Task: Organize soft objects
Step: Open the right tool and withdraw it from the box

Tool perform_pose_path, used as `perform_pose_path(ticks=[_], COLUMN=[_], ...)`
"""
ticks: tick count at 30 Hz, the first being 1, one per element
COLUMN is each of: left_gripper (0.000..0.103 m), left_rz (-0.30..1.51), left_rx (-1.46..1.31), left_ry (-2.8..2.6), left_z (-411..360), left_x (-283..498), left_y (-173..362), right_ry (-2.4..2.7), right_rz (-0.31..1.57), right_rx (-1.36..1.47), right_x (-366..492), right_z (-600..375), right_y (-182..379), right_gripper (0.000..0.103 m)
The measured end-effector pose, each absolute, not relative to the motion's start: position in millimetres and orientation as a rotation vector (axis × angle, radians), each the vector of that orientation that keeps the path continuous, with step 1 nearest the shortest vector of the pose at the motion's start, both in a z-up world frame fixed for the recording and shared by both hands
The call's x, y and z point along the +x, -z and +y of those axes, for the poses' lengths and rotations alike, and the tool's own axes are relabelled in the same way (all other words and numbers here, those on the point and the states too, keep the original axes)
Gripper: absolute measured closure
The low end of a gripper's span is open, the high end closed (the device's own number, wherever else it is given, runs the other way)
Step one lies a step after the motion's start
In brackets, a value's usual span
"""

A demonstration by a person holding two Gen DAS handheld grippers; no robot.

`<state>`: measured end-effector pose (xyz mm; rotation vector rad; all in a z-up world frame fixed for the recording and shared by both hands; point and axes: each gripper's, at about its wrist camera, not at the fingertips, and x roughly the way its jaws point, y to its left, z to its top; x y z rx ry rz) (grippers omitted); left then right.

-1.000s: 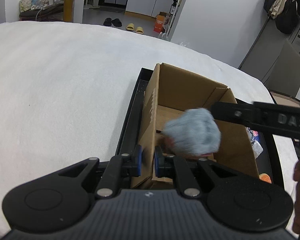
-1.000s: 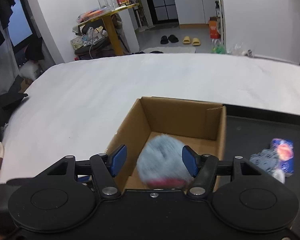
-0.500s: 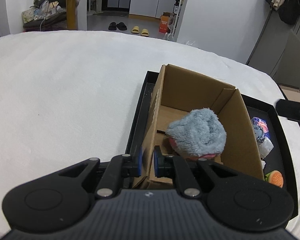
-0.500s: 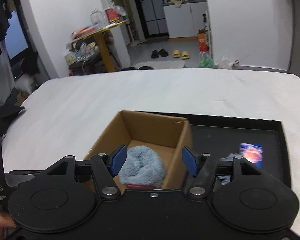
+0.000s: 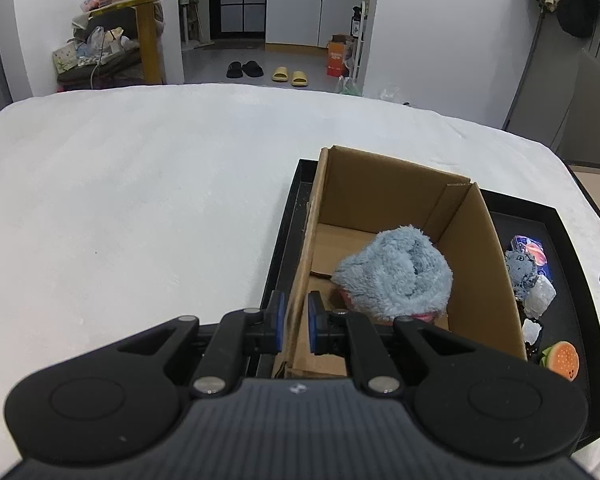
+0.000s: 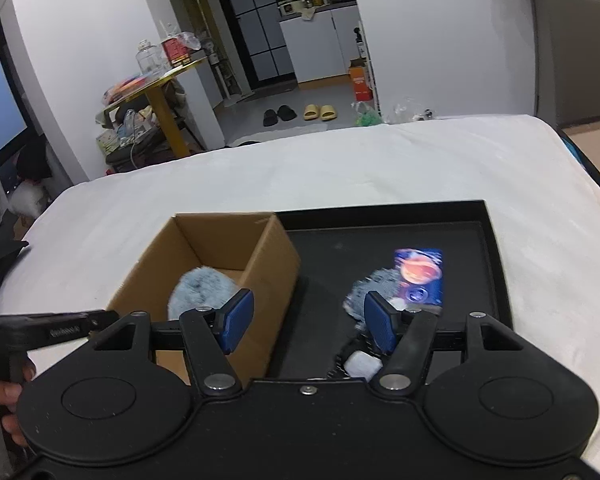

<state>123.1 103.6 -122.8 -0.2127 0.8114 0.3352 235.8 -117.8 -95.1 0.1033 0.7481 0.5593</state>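
A fluffy blue-grey soft toy (image 5: pixel 396 276) lies inside the open cardboard box (image 5: pixel 380 196), which stands at the left end of a black tray (image 5: pixel 284 236). My left gripper (image 5: pixel 296 312) is shut on the box's near left wall, one pad on each side. In the right wrist view the toy (image 6: pixel 200 288) shows in the box (image 6: pixel 228 240). My right gripper (image 6: pixel 308 320) stands open and holds nothing, above the tray (image 6: pixel 380 236) just right of the box. A small grey plush (image 6: pixel 364 292) lies close to its right finger.
On the tray right of the box lie a colourful packet (image 5: pixel 530 246), a white lump (image 5: pixel 542 298) and a burger-shaped toy (image 5: pixel 562 358). A white bedcover (image 5: pixel 140 200) surrounds the tray. A hand (image 6: pixel 4 392) holds the left gripper's handle at the left edge.
The fluffy toy dropped from between the right gripper's fingers into the box. The right gripper has since swung right, over the tray. The left gripper kept its hold on the box wall.
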Motion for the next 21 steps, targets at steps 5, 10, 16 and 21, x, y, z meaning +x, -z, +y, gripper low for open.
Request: perform_pose_path(ticks=[5,10,16,21], left_gripper=[0.076,0.035,0.025,0.023], left_rz=[0.814,0.808,0.795,0.791], left_rx=[-0.184,-0.141,-0.089,-0.079], left_ry=[-0.340,-0.367,-0.381,-0.385], left_z=[93.7,80.7,62.6,52.7], left_x=[123.3,122.9,123.7,125.9], left_y=[119.0,114.8,111.1,107.6], right_ry=[-0.532,-0.508,-0.480,-0.465], right_rz=[0.753,0.778,0.828,0.866], right_rx=[0.112,0.118,0.132,0.145], right_x=[233.1,230.6,226.3,224.2], right_z=[-139.0,-154.4,-169.8,-175.3], right_y=[105.7,121.9,141.0,155.3], right_gripper=[0.042,0.042,0.029,0.020])
